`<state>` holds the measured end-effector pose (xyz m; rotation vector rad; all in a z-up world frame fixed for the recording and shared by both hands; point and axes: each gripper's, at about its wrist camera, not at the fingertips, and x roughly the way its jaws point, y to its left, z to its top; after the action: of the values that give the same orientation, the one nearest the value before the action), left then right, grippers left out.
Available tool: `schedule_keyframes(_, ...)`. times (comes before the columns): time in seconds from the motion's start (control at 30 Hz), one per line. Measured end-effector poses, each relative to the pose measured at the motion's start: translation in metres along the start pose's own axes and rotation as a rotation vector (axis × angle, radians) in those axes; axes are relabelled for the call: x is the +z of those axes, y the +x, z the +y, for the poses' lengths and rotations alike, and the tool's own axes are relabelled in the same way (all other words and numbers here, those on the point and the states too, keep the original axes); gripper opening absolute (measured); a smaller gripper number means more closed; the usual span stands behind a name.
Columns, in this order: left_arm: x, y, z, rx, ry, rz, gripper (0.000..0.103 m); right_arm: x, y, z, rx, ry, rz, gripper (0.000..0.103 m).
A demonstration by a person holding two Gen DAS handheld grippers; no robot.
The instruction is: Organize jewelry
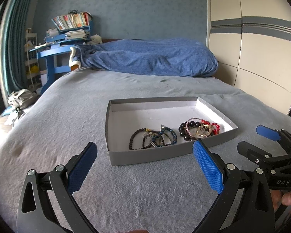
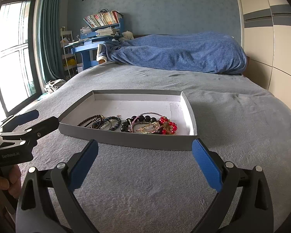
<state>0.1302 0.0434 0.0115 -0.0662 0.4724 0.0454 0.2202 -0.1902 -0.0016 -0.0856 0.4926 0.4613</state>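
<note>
Right wrist view shows the bracelets [image 2: 130, 124] heaped along the tray's [image 2: 126, 140] near wall on the bed [image 2: 232, 116], just ahead of the right tongs [image 2: 145, 145], nearer than the left tongs [image 1: 145, 147], both spread apart and empty.

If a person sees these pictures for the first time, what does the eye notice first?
First, the shallow grey box on the grey bed cover, with two clusters of bracelets by its near wall: dark beads and red and black beads. Then the open left gripper and right gripper, both short of it.
</note>
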Motion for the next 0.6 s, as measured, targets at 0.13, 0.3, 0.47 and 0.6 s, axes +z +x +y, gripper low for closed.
schedule_keyframes(0.13, 0.0000, -0.0001, 0.0000, 0.000, 0.001, 0.002, 0.098, -0.0001, -0.0003, 0.0003, 0.000, -0.001, 0.001, 0.096)
schedule_keyframes(0.3, 0.0002, 0.0000, -0.0003, 0.000, 0.000, 0.002, 0.098, 0.0001, -0.0001, 0.0001, 0.000, 0.000, 0.000, 0.096)
schedule_keyframes(0.47, -0.0005, 0.0005, -0.0002, 0.000, 0.001, 0.002, 0.098, 0.0001, -0.0002, 0.0002, 0.000, 0.000, 0.001, 0.096)
schedule_keyframes(0.6, -0.0016, 0.0009, -0.0001, 0.001, 0.001, 0.003, 0.098, 0.0002, -0.0002, 0.0001, 0.000, 0.000, 0.001, 0.097)
